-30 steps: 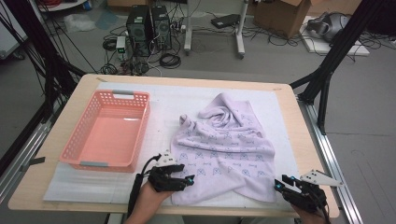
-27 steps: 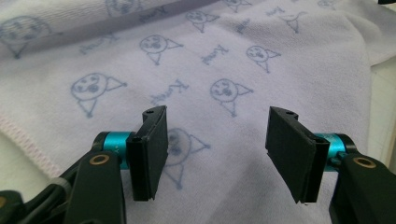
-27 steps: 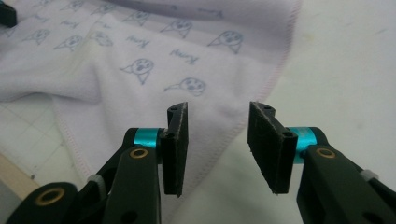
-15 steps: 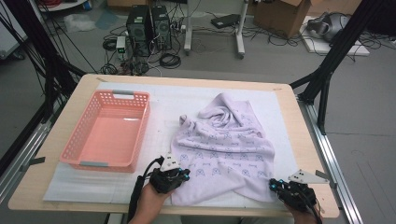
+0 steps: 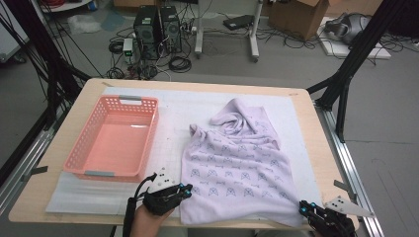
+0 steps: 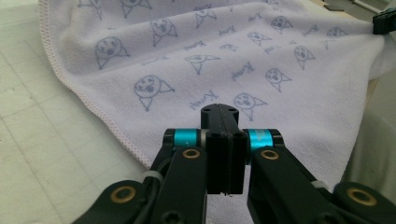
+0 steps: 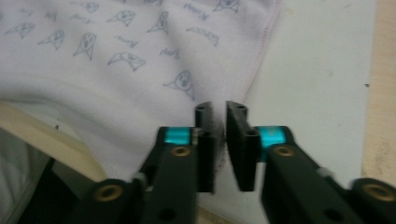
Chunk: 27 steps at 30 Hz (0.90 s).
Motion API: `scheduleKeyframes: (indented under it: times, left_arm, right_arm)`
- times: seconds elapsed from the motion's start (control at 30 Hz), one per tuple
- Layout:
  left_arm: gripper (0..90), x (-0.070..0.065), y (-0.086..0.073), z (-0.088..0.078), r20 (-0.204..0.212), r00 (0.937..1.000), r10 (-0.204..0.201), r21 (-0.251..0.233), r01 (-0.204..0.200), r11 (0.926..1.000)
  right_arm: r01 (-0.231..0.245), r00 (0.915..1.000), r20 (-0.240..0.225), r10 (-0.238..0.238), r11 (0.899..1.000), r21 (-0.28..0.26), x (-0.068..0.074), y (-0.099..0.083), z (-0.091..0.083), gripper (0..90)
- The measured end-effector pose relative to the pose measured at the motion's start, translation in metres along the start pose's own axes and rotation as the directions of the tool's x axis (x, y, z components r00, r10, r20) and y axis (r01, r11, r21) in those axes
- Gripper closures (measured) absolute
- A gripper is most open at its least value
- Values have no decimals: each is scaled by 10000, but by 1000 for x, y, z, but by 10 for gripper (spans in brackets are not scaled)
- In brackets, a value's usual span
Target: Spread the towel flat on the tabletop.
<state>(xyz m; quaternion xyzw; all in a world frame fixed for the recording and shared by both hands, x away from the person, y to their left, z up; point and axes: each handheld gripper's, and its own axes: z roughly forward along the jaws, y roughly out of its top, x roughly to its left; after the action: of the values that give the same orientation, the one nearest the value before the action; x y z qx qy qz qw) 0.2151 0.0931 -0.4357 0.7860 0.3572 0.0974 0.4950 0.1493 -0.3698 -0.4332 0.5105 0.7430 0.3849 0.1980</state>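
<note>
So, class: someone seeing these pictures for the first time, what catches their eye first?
Most likely the lilac towel printed with little cartoon faces, spread over the right half of the table and bunched at its far end. Next, the empty pink basket to its left. Then the left gripper and right gripper, one pinching each near corner of the towel.

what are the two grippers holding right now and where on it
Left gripper pinches the lilac towel's near left corner. Right gripper sits at the near right corner, grip unclear.
</note>
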Motion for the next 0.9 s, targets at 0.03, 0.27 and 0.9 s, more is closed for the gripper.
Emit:
scheduleKeyframes:
  times: [0.03,0.27,0.9]
  left_arm:
    - [782,0,0,0,0,10000,0,0,0,10000]
    - [454,13,3,17,-203,9981,-578,68,580,9983]
    - [407,27,17,53,-554,9974,-468,830,514,9952]
  right_arm:
    - [-131,9999,94,132,9999,-76,0,0,-1,722]
    - [-1029,9930,461,1087,9883,-1130,-16,-1,-12,610]
    - [42,9991,-424,-51,9998,-199,-24,27,38,544]
